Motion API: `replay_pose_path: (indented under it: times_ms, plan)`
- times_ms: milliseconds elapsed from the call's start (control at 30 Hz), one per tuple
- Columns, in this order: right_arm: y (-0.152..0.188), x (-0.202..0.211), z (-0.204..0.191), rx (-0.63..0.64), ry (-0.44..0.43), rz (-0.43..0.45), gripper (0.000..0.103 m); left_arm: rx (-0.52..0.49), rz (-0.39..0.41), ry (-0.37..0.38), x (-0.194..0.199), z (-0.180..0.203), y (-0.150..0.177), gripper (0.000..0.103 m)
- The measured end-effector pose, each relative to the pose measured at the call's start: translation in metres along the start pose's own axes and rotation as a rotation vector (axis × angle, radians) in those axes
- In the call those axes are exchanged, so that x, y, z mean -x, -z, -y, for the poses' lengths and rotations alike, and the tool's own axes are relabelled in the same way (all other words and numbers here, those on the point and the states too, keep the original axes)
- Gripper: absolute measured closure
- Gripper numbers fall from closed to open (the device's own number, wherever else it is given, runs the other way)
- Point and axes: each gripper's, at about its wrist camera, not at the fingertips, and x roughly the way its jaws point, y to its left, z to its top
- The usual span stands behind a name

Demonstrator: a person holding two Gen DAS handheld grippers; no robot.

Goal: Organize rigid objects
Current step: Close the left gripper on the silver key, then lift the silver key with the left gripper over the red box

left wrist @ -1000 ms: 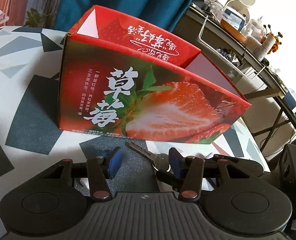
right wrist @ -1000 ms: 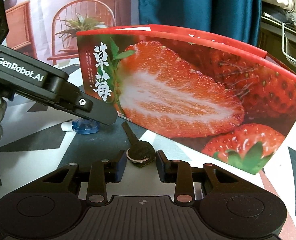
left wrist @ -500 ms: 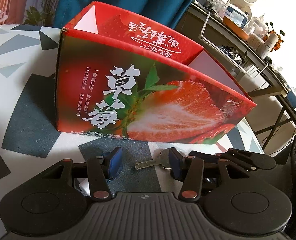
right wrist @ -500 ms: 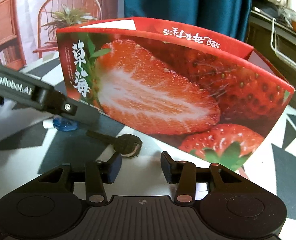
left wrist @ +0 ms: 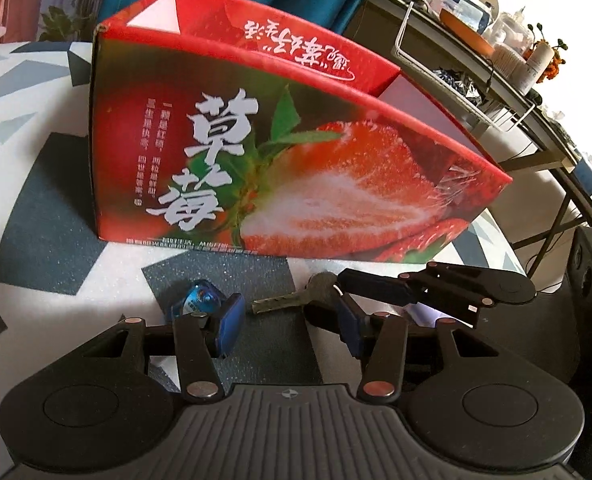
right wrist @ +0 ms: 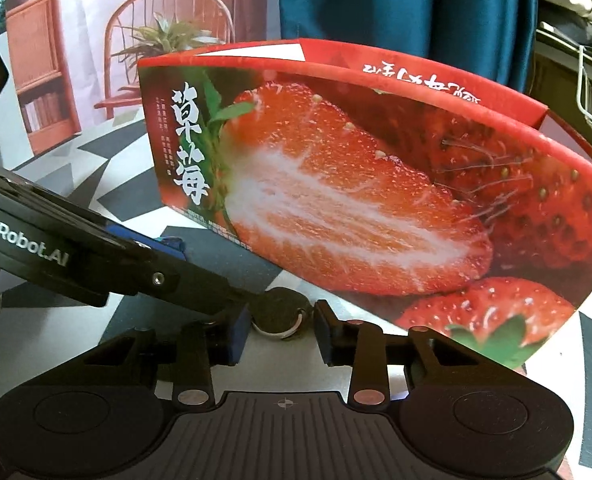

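Key point(left wrist: 296, 300) lies flat on the surface point(left wrist: 35, 184), just in front of the strawberry box point(left wrist: 255, 168), blade pointing toward the left hand-held gripper point(left wrist: 287, 326). Its round head point(right wrist: 277, 312), w/ a small ring at one side, sits between the fingers of the right hand-held gripper point(right wrist: 281, 332).

Right hand-held gripper: jaws closing, head of the key between them; gap still shows on both sides, pads not pressing on it in the right wrist view. In the left wrist view one finger point(left wrist: 376, 290) of it reaches in from the right, tip at the key head.

Left hand-held gripper: jaws about half open, nothing held; key blade lies just ahead of the gap. A small blue clear item point(left wrist: 199, 300) w/ a label sits on the surface by the left finger point(left wrist: 227, 330), just in front of the box too; can't tell what it is.

Box: open top, red cardboard, big cut strawberry and white characters on the front wall. Inside not visible from either view. It stands on the grey, white and dark patterned surface. Behind the box: teal curtain point(right wrist: 396, 8). To the right of the box, a cluttered side table point(left wrist: 476, 52) w/ a wire rack.
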Motion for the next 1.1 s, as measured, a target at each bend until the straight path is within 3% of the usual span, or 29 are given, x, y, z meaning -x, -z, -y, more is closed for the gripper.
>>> replay_pose_path:
  times_ms: [467, 567, 800, 967, 1033, 1100]
  plan:
    - [0.010, 0.002, 0.005, -0.045, -0.021, 0.046, 0.071, 0.022, -0.001, -0.013, -0.012, -0.002, -0.002, 0.051]
    - [0.012, 0.003, 0.006, -0.056, -0.024, 0.052, 0.071, 0.055, -0.005, 0.008, -0.013, -0.006, 0.000, 0.063]
    - [0.011, 0.004, 0.013, -0.123, -0.048, 0.057, 0.071, 0.179, 0.018, 0.058, -0.015, -0.022, 0.003, 0.069]
    - [0.012, 0.006, 0.024, -0.187, -0.075, 0.064, 0.070, 0.193, 0.065, 0.096, -0.007, -0.021, 0.001, 0.075]
    - [0.013, 0.007, 0.029, -0.203, -0.085, 0.066, 0.070, 0.215, 0.082, 0.153, -0.004, -0.023, 0.000, 0.090]
    - [0.014, 0.007, 0.029, -0.195, -0.083, 0.068, 0.070, 0.211, 0.091, 0.200, -0.003, -0.019, -0.001, 0.090]
